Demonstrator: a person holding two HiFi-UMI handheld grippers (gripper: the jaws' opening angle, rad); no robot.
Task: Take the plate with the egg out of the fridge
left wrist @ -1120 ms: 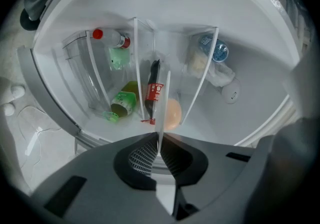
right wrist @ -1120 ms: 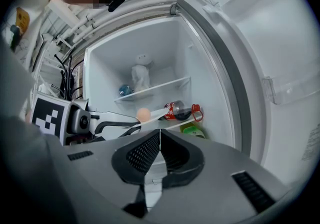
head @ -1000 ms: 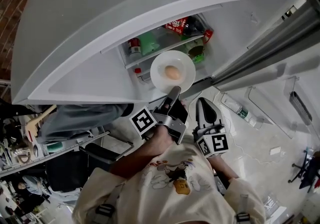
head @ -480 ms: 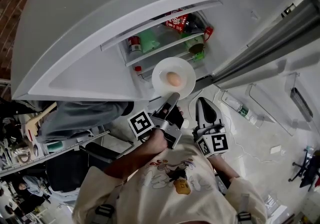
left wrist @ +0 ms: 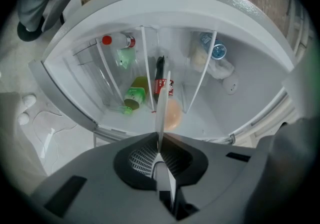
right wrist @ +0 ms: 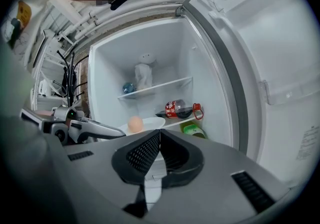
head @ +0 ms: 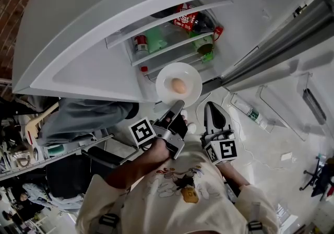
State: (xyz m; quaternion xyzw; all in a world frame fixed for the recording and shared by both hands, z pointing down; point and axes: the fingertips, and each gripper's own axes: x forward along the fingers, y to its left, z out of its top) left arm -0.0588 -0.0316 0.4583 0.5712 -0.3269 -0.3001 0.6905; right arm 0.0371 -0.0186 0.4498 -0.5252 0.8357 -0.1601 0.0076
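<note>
Left tongs [head: 178,104] clenched on rim of round white plate [head: 191,77], brown egg [head: 178,86] aboard. Plate looks nearly out of open white fridge [head: 250,24]. Right tongs [head: 211,106] clenched, empty.

Egg [head: 178,86] on plate [head: 167,77], before fridge [head: 78,19].

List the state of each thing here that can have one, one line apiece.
Fridge door: open.
Plate: held level by its rim, in front of the shelves.
Egg: whole, lying on the plate.
Left claw: shut on the plate's rim.
Right claw: shut, empty.
Cola bottle: lying on its side on a shelf.
</note>
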